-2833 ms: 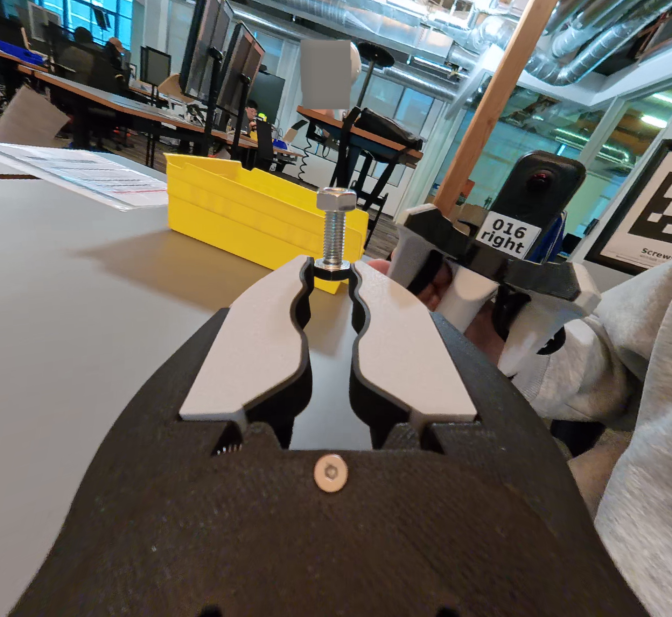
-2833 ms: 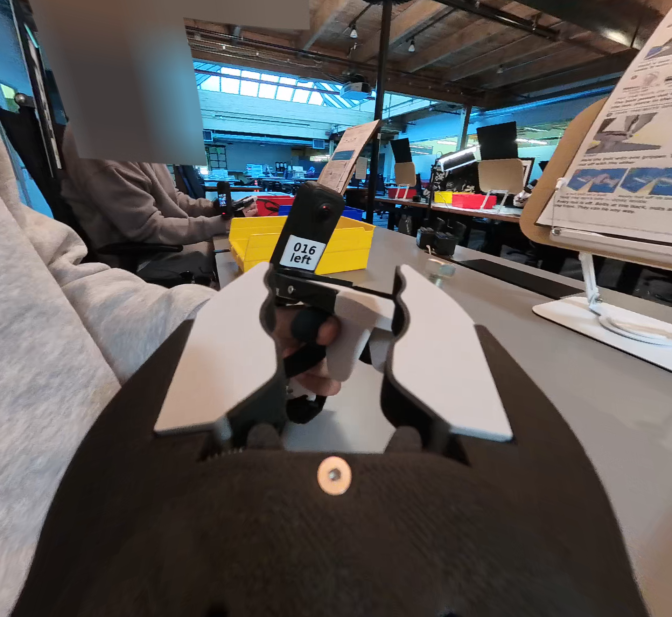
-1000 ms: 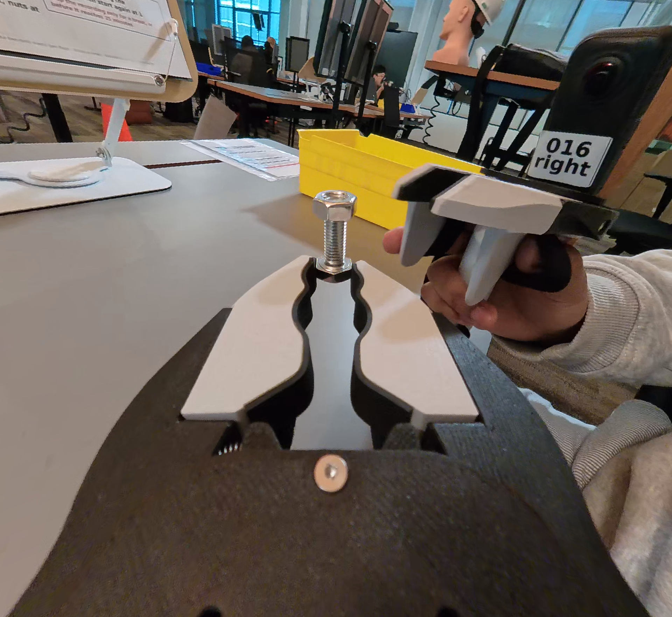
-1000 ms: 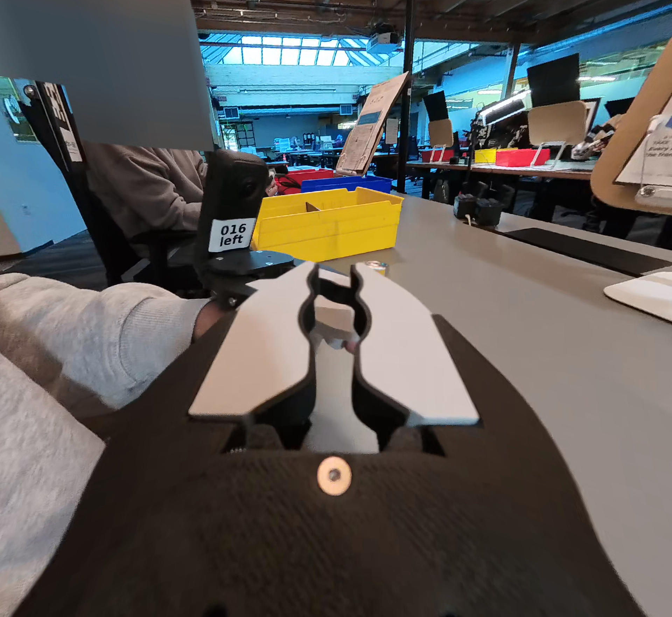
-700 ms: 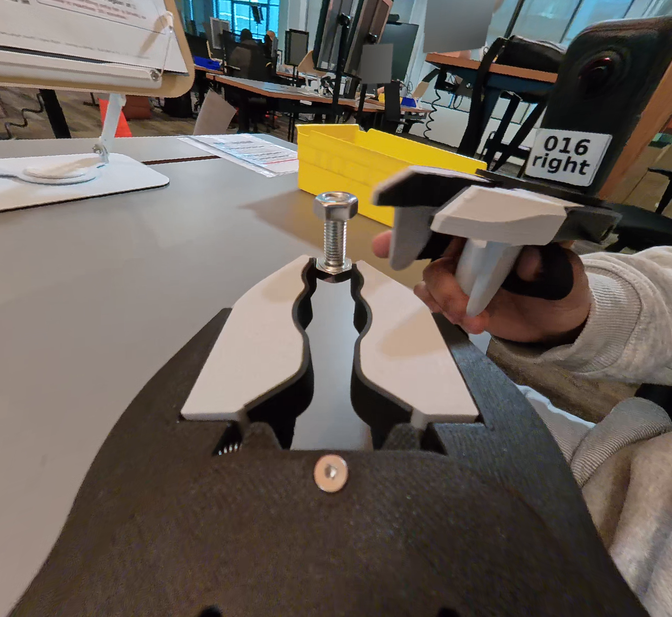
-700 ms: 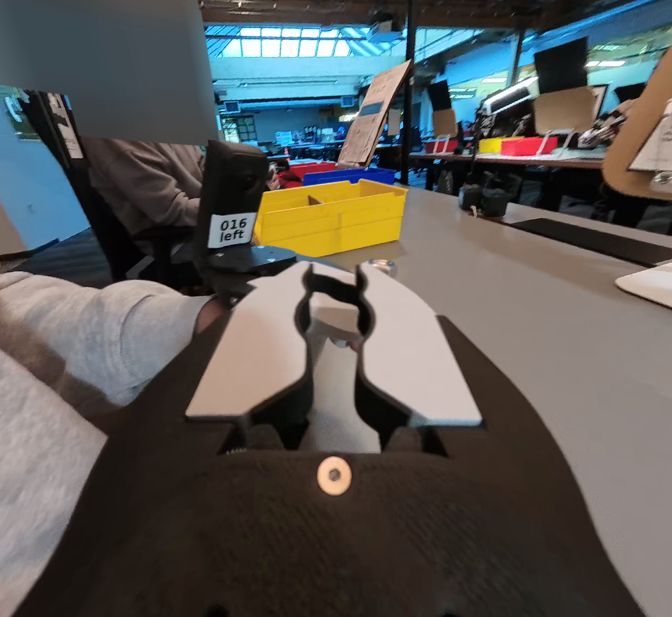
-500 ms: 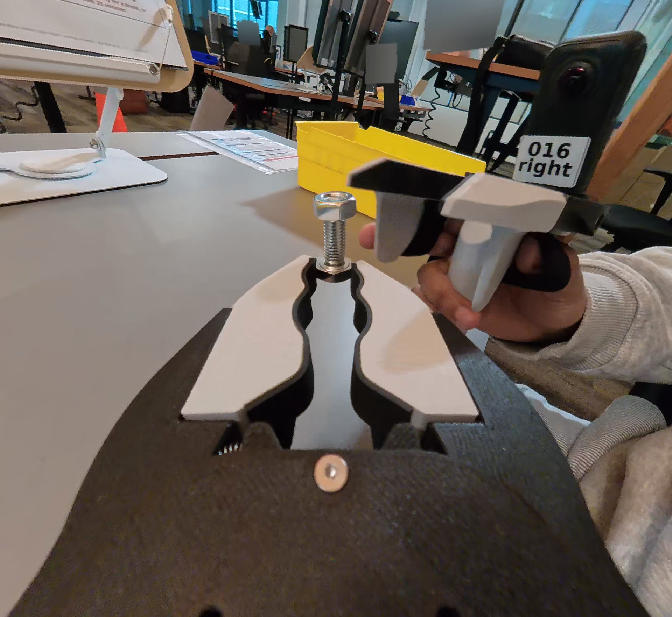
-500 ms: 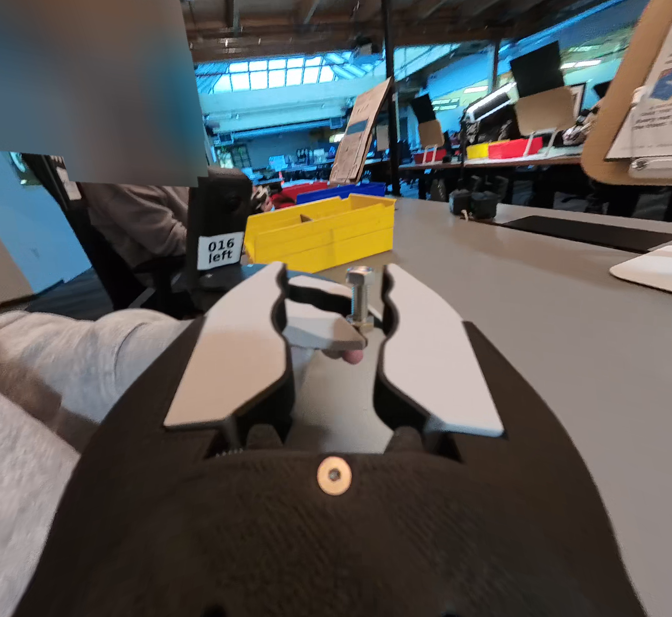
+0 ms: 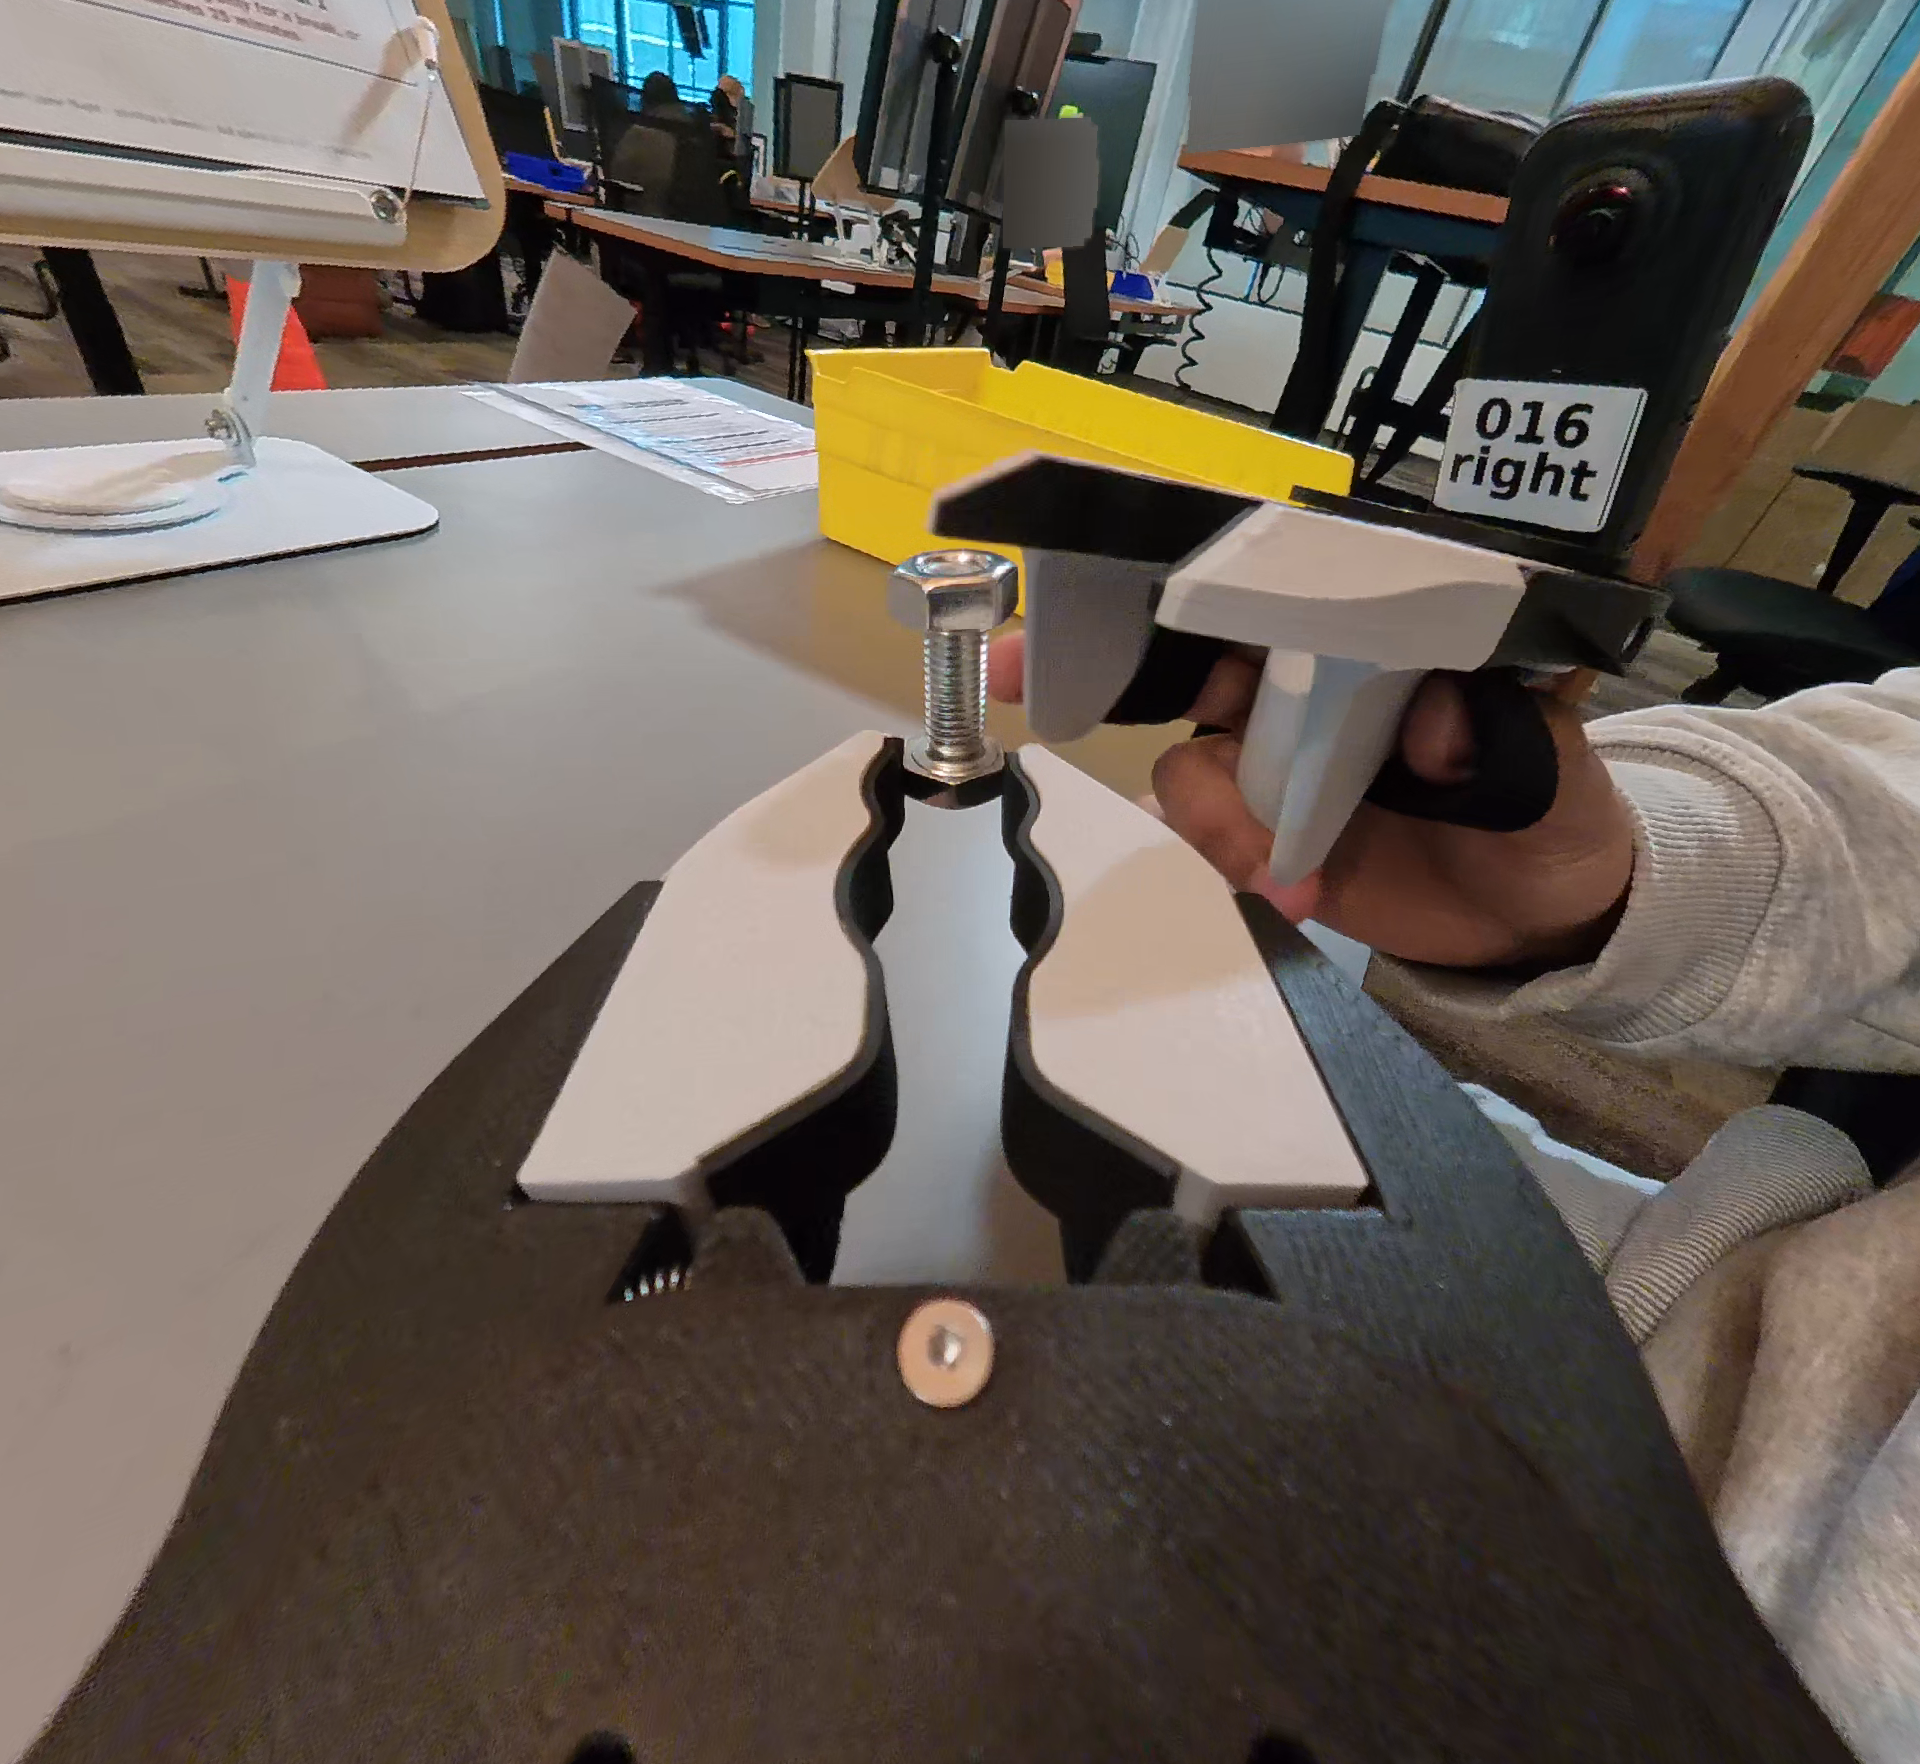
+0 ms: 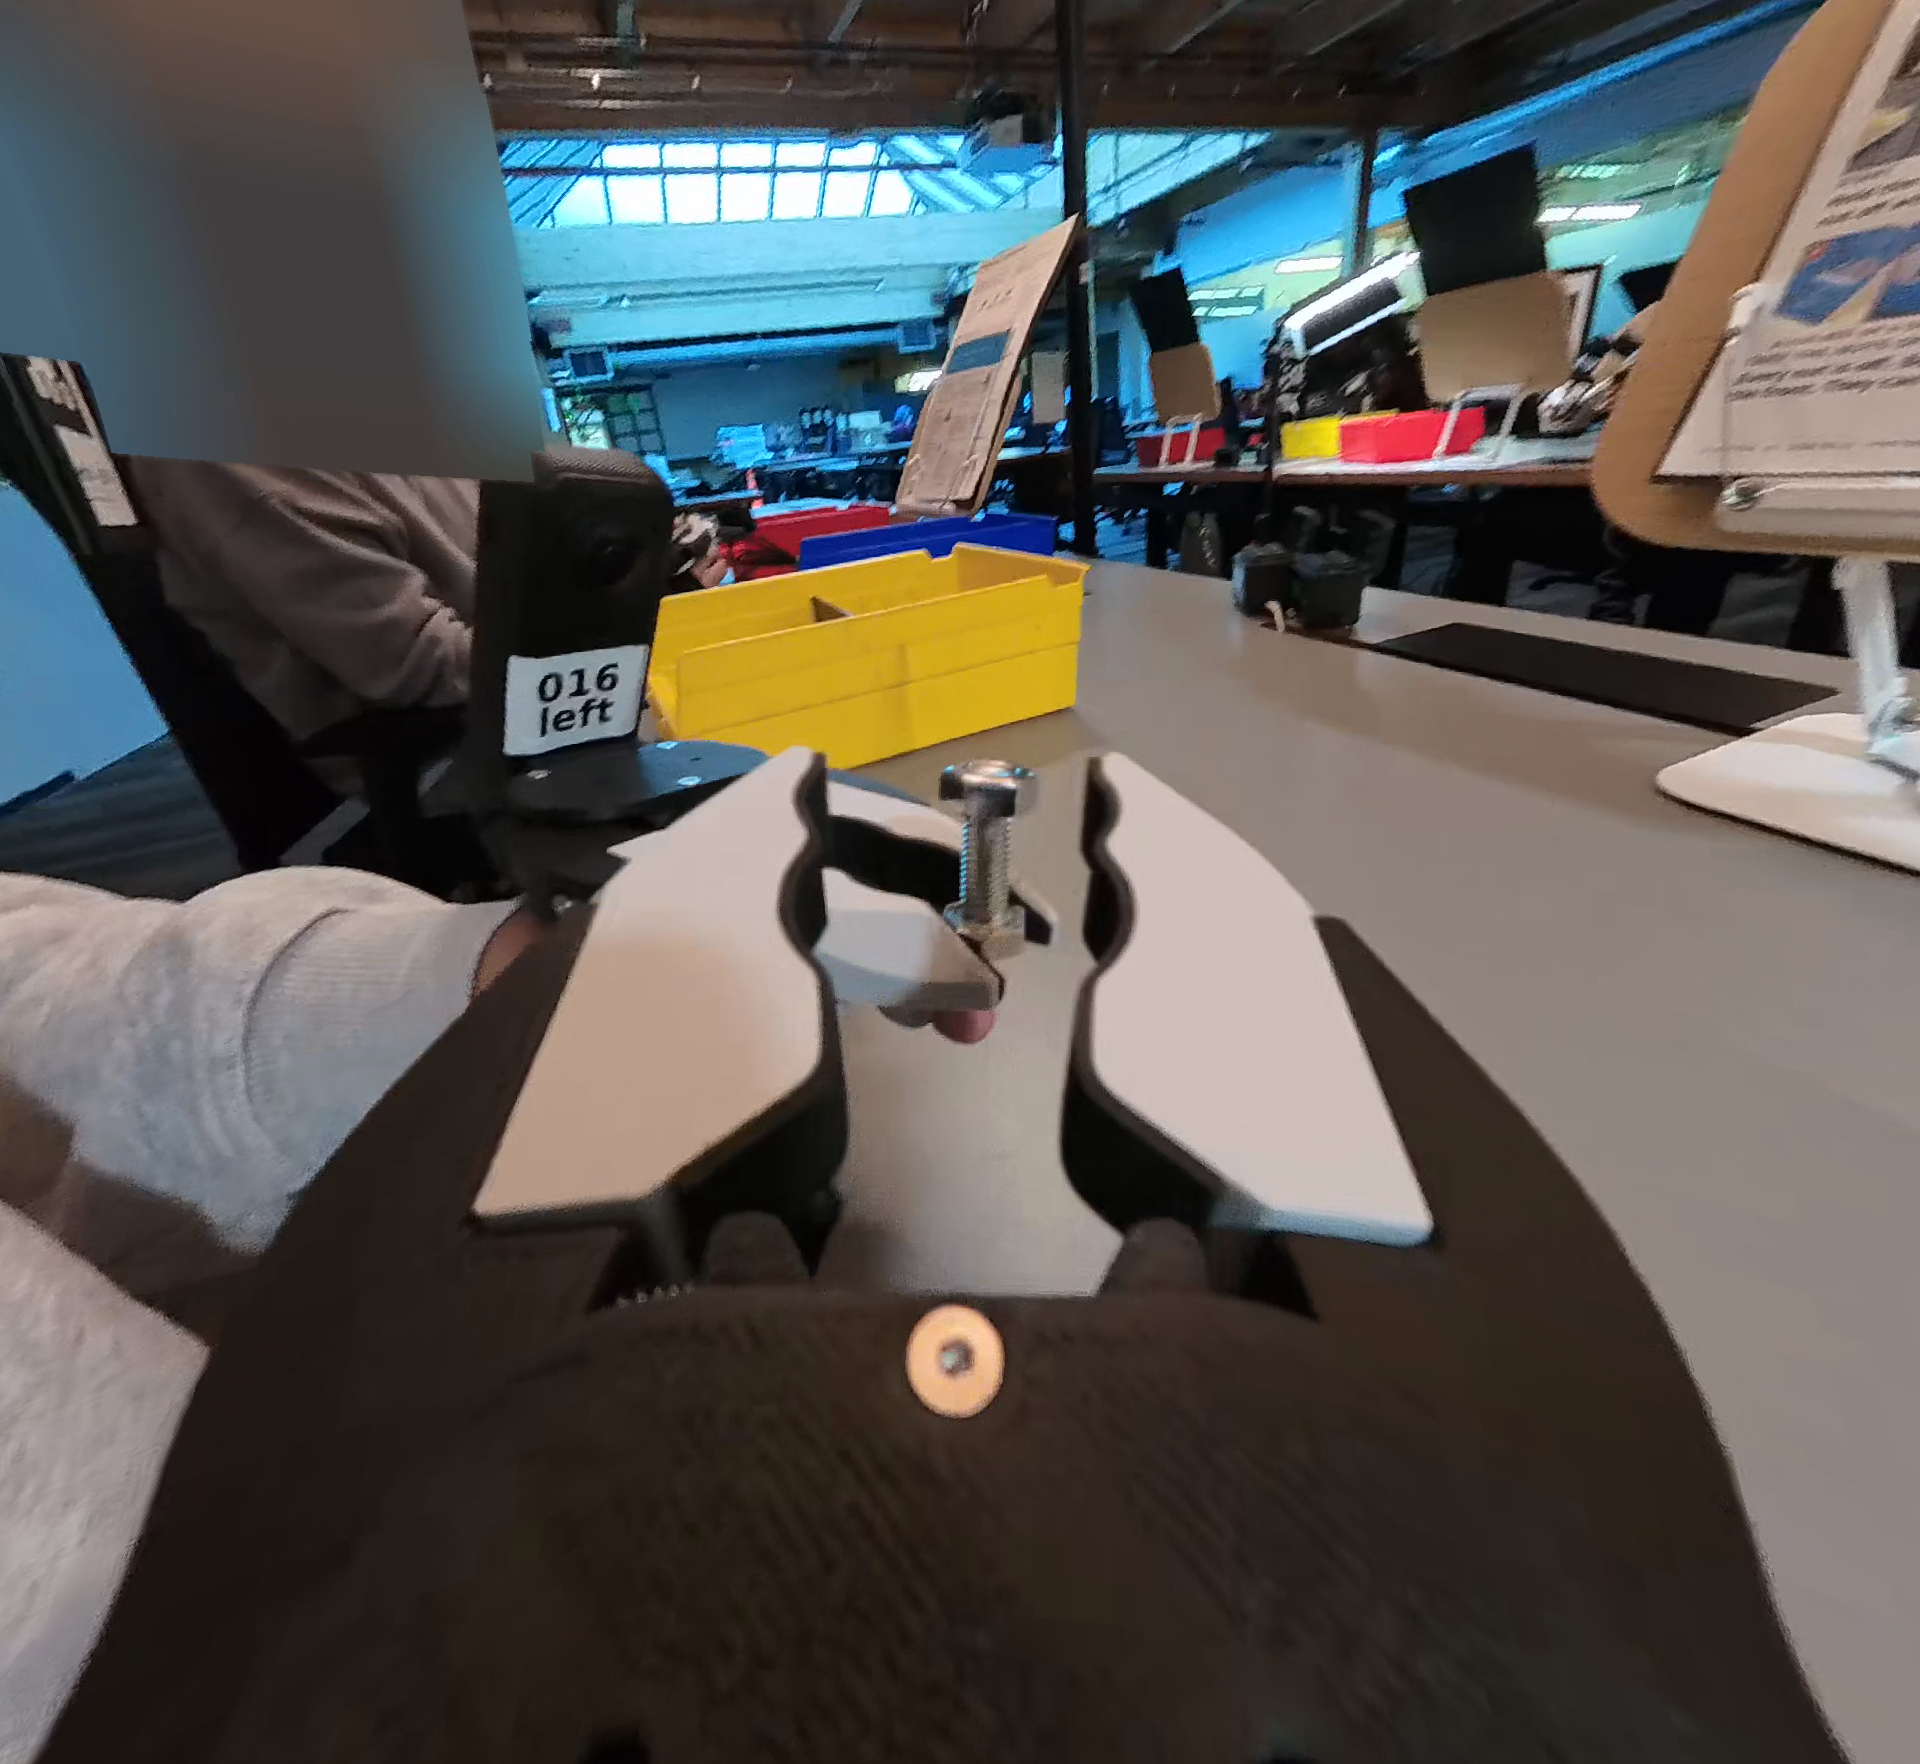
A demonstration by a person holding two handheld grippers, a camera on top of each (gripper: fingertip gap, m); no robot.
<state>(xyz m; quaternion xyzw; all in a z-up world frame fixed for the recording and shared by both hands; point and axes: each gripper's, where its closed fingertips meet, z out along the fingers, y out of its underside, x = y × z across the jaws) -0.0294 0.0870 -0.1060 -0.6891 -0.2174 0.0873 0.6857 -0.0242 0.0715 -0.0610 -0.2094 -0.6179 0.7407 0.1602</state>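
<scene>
Your left gripper (image 9: 951, 769) pinches the lower end of an upright bolt (image 9: 953, 665), a nut at its top; your right gripper (image 10: 956, 815) stands spread just beside it, fingertips flanking the bolt's top. Beyond both, a yellow bin (image 9: 1039, 457) sits on the grey table (image 9: 416, 727).

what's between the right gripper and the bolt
Nothing visible. The bolt stands upright, clamped at its lower end by the left gripper. The right gripper is open, and the bolt shows in the gap between its fingers with no thing in front.
</scene>
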